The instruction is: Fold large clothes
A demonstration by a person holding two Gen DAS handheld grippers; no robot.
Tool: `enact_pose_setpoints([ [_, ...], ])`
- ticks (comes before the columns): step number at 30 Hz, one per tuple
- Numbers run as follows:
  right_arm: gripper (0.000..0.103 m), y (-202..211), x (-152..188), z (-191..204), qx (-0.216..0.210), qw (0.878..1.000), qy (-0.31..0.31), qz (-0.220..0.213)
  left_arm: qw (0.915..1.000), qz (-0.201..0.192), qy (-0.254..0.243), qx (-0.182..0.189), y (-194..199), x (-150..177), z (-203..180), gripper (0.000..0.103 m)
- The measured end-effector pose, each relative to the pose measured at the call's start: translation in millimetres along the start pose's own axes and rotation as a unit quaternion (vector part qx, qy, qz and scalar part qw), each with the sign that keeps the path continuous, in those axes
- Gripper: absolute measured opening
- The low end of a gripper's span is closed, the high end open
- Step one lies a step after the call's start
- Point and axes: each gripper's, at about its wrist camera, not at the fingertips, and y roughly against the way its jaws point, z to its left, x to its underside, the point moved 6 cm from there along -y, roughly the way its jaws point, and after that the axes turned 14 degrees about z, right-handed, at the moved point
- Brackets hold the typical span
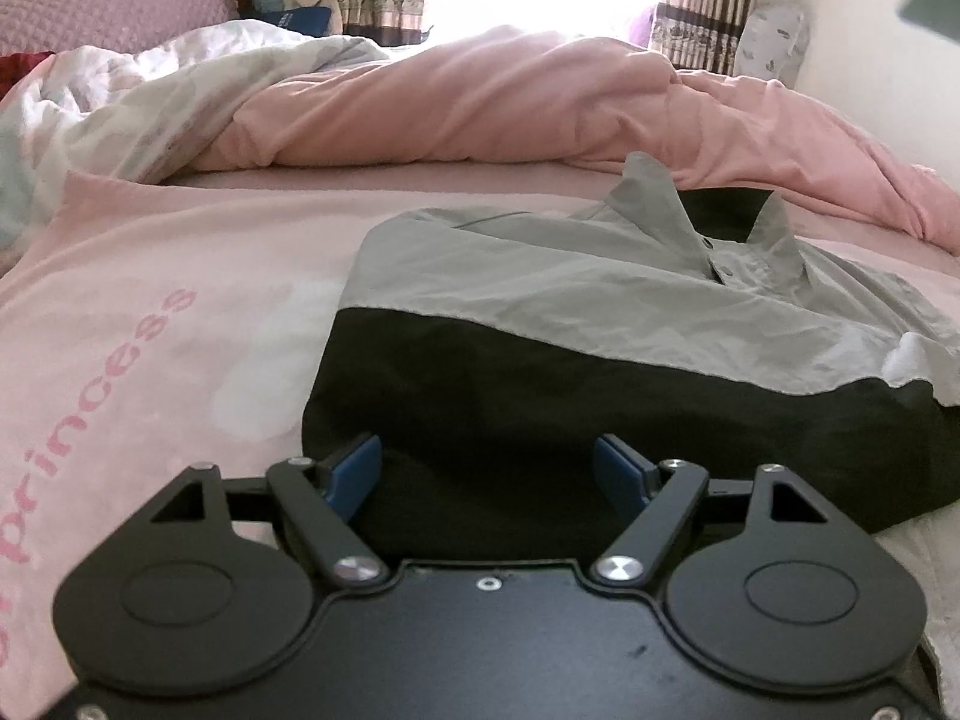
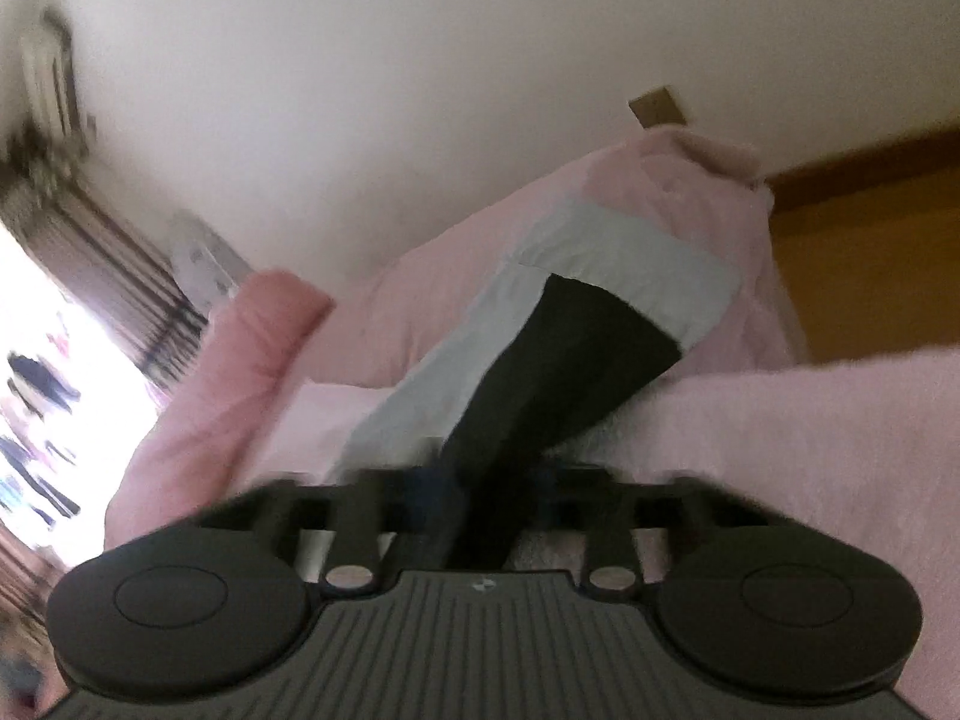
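Shirt [image 1: 540,300]: grey top half, black lower half, collared, buttoned. Lies front-up on the bed, partly folded, collar points standing up. One grey-and-black sleeve stretched out, lifted off the bed.

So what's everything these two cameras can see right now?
shirt: one, grey and black, collared, lying on the bed; its black sleeve stretches out to the right tool
bed sheet: one, pale pink, printed "princess", under the shirt
duvet: one, pink, bunched behind the shirt
pillow: one, mauve, far left corner
curtains: striped brown, both sides of the bright window
floor: orange-brown wood, beside the bed
left tool: black, blue pads, open at the shirt's near black edge
right tool: black, blurred, shut on the sleeve
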Motion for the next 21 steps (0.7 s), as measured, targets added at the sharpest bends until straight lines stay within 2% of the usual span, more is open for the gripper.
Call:
enact_pose_setpoints([
  [4, 0.003, 29.1, 0.4, 47.1, 0.000, 0.997, 0.073, -0.027, 1.0000, -0.006, -0.002, 0.006, 7.2, -0.9, 0.4, 0.078],
  [6, 0.003, 51.5, 9.5, 87.6, -0.030, 0.991, 0.126, -0.039, 0.9999, -0.011, -0.001, 0.008, 12.4, -1.1, 0.2, 0.078],
  [8, 0.003, 74.8, 29.0, 134.1, -0.060, 0.980, 0.183, -0.047, 0.9998, -0.014, -0.002, 0.014, 17.6, -0.6, -1.0, 0.078],
  [10, 0.003, 100.0, 64.3, 189.3, -0.102, 0.960, 0.256, -0.049, 0.9996, -0.017, -0.002, 0.020, 23.9, 0.7, -3.2, 0.078],
  [13, 0.003, 135.6, 147.9, 271.3, -0.173, 0.910, 0.376, -0.038, 0.9993, -0.020, -0.007, 0.031, 32.5, 5.0, -7.3, 0.078],
  [14, 0.003, 146.7, 183.1, 294.5, -0.197, 0.887, 0.416, -0.033, 0.9992, -0.021, -0.009, 0.034, 35.1, 6.7, -8.0, 0.078],
  [16, 0.012, 166.5, 259.8, 330.6, -0.246, 0.841, 0.482, -0.011, 0.9989, -0.023, -0.010, 0.041, 40.2, 9.6, -8.7, 0.078],
  [17, 0.021, 172.2, 297.2, 343.0, -0.263, 0.817, 0.512, 0.009, 0.9987, -0.022, -0.009, 0.045, 42.0, 11.0, -8.6, 0.078],
  [18, 0.034, 174.3, 336.9, 351.0, -0.274, 0.793, 0.543, 0.038, 0.9985, -0.021, -0.007, 0.050, 43.9, 12.1, -8.2, 0.079],
  [20, 0.043, 170.4, 395.7, 355.2, -0.257, 0.757, 0.594, 0.088, 0.9982, -0.017, -0.001, 0.057, 45.2, 13.2, -7.1, 0.079],
  [21, 0.043, 165.8, 418.0, 350.6, -0.238, 0.745, 0.613, 0.108, 0.9980, -0.014, 0.004, 0.062, 45.6, 13.1, -5.2, 0.079],
])
